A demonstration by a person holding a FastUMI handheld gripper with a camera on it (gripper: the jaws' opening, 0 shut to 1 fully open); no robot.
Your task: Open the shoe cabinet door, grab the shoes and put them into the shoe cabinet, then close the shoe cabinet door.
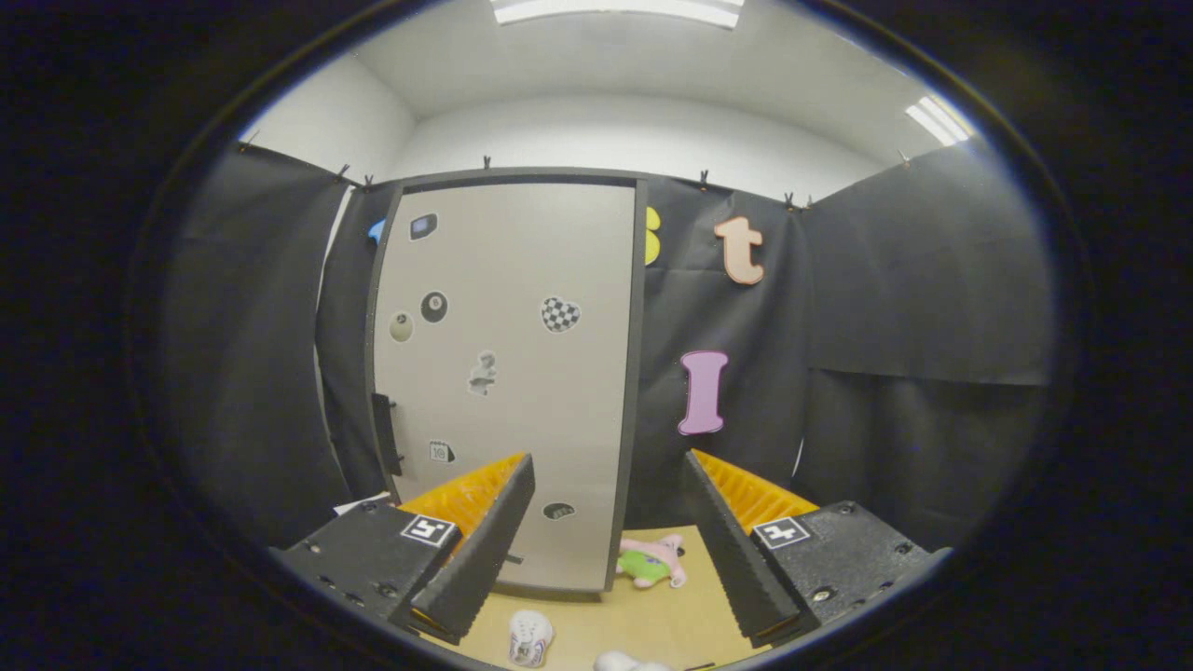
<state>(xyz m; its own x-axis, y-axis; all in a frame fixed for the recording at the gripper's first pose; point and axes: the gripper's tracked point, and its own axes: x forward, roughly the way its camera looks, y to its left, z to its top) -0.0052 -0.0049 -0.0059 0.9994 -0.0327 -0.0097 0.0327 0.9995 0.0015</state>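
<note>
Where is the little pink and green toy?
In the gripper view, the pink and green toy lies on the floor by the closed cabinet door's bottom corner, beyond the open tool.

The cabinet door (508, 373) is pale grey with stickers, one checkered; the toy (652, 562) is pink and green; the floor (643, 620) is tan.

The gripper (610, 499) is spread wide.

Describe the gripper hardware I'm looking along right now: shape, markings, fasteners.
The gripper has two long wedge-shaped fingers with ribbed, sawtooth inner faces, standing apart. Each finger mounts on a boxy textured block fixed with small screws. Each block carries a square black-and-white tag on top.
</note>
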